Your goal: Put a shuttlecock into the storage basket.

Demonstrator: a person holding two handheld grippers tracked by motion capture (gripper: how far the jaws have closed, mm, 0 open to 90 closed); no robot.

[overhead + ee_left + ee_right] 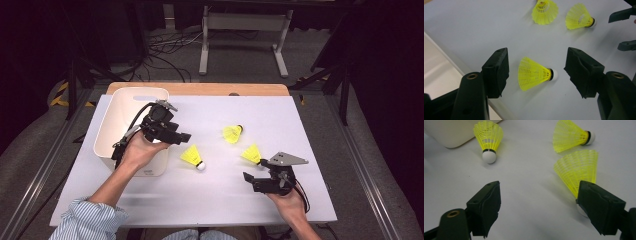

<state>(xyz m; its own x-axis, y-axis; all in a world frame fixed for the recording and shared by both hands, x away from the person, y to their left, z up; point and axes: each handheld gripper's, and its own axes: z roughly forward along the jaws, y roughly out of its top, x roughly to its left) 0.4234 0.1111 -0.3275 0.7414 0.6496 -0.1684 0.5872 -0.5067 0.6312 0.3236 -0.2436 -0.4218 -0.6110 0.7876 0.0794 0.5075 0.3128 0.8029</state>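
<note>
Three yellow shuttlecocks lie on the white surface (210, 195). Middle shuttlecock (193, 156) on its side just right of the white bin (131, 107), cork toward the person. In the left gripper view it sits between the left gripper (176, 136)'s jaws, which are released and wide, touching nothing. Near shuttlecock (251, 153) lies just beside the right gripper (254, 169); its jaws are apart, nothing clamped, one jaw overlapping that shuttlecock's cork. Far shuttlecock (233, 133) lies apart, further back.
</note>
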